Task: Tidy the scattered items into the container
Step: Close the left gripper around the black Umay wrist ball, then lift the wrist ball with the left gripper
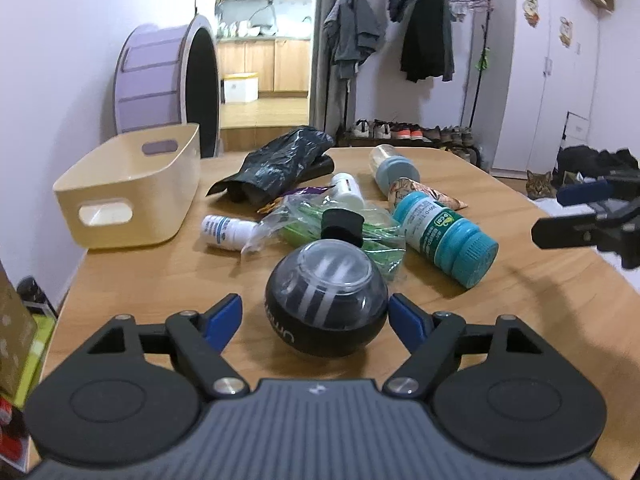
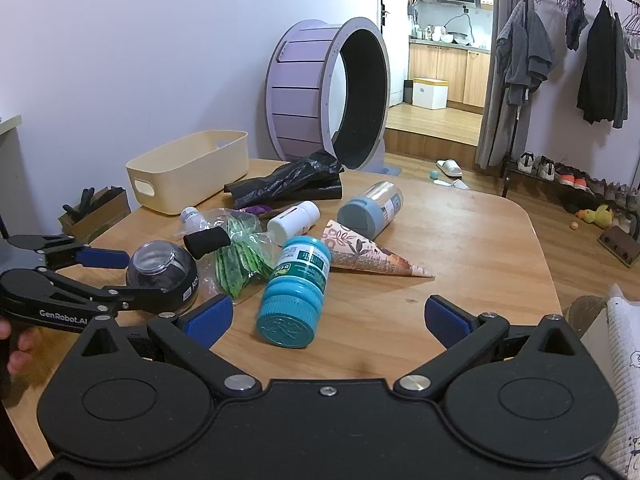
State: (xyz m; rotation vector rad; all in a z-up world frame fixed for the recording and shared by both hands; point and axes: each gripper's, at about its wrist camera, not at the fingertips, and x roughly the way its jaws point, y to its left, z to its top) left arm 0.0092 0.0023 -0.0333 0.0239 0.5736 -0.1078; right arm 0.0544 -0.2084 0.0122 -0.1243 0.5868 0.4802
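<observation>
The left gripper [image 1: 315, 318] sits low over the wooden bench [image 1: 520, 320] with a black gyro ball [image 1: 326, 300] between its blue pads. The right pad [image 1: 406, 320] meets the ball's side, while the left pad [image 1: 224, 316] stands a sliver clear of it, so the jaws are open around the ball, not clamped on it. The ball rests on the bench, its clear dome facing up and away from the gripper.

Just beyond the ball lies a clear bag of green pieces [image 1: 340, 226] with a small black cylinder [image 1: 342, 224] on top. Ahead and to the right of the left gripper a teal-capped bottle [image 1: 444, 234] lies on its side, cap toward the gripper; past it a patterned paper cone [image 1: 428, 192] and a grey-blue jar [image 1: 394, 170]. Ahead and to the left a small white bottle [image 1: 226, 232] lies near the cream container [image 1: 132, 184], which stands at the far left of the bench — nothing shows inside it from here. A crumpled black bag [image 1: 280, 164] lies beyond the pile, a white bottle [image 1: 347, 191] just in front of it.

The right gripper [image 2: 329, 320] hovers with its jaws spread wide and nothing between them — the teal-capped bottle [image 2: 296, 288] lies just ahead, left of centre. Fingers of a hand [image 2: 18, 344] show at the left edge, on the left gripper's handle.
</observation>
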